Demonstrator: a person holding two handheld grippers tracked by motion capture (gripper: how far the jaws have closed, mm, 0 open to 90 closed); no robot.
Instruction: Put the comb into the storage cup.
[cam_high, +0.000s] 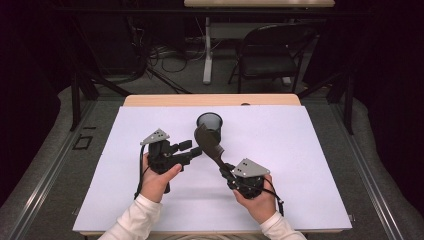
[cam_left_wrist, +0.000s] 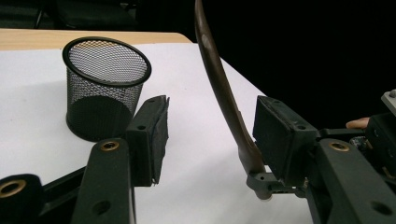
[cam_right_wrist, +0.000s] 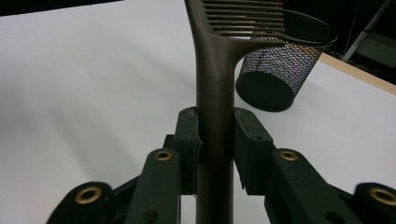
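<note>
Right gripper (cam_high: 223, 170), near the counter's front edge right of centre, pinches the handle of a dark wide-tooth comb (cam_high: 210, 142); comb's long axis runs up and away toward the mesh cup (cam_high: 209, 122). Left gripper (cam_high: 192, 148) sits level, jaws part-spread either side of the comb handle, apparently not yet touching. Cup stands upright beyond, toward the far edge. Left gripper is nearer the cup.

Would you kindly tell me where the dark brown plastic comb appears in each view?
High view: dark brown plastic comb, centre, angled towards the black mesh cup.
Left gripper view: edge-on, centre-right.
Right gripper view: upright, centre.
Shared landmark: the cup.
</note>
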